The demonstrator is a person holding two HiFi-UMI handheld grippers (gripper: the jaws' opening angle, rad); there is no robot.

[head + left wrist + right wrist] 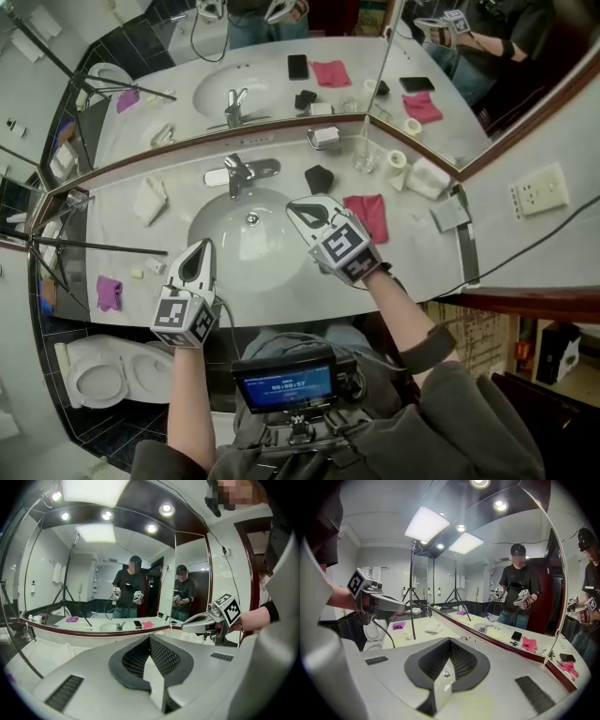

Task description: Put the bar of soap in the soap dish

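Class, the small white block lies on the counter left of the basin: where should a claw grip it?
Pinch the small white block across its narrower width, coming straight down from above. It lies flat on the counter, so only its upright sides offer purchase; a tripod leg probably crowds a level approach.

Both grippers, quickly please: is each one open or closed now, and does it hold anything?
Left gripper: closed, holding nothing.
Right gripper: closed, holding nothing.
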